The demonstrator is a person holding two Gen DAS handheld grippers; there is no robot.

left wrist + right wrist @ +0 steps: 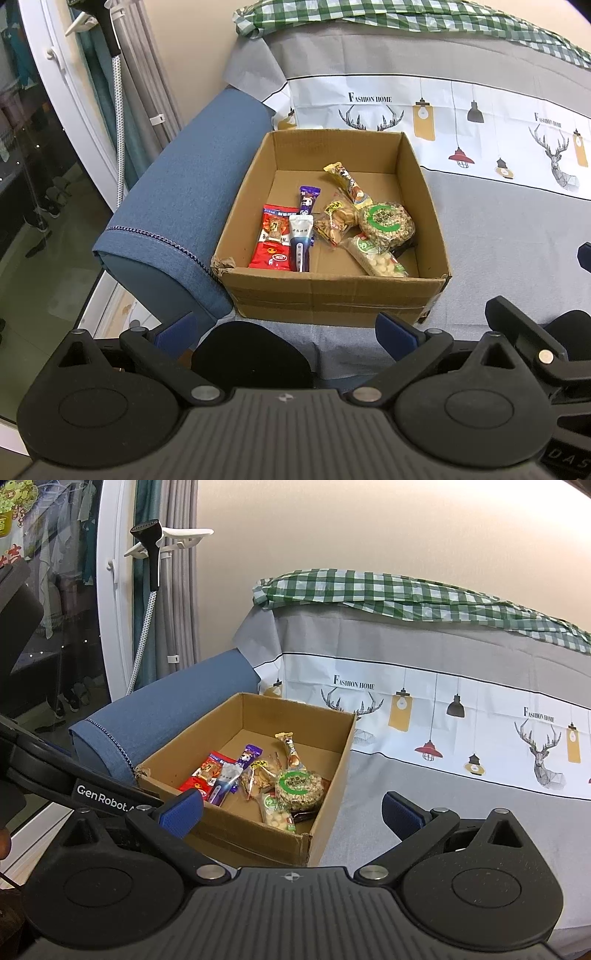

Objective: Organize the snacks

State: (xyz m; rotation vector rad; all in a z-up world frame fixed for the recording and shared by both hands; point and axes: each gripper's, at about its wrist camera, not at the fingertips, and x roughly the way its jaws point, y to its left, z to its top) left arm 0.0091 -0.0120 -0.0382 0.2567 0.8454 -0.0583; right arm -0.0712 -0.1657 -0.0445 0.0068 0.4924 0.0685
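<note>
While level, both grippers spread, facing box [332, 291]

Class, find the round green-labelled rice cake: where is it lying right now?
The round rice cake lies inside the cardboard box, toward its right side in both views, partly over the clear pack of white candies.

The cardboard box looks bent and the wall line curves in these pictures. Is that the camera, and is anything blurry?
Left wrist view: fisheye bowing curves the cardboard box edges and the checked cloth; the snacks are sharp, lighting soft and even. Right wrist view: same bowing, corners darken, the box stays crisp, the window at left shows dim reflections.
</note>
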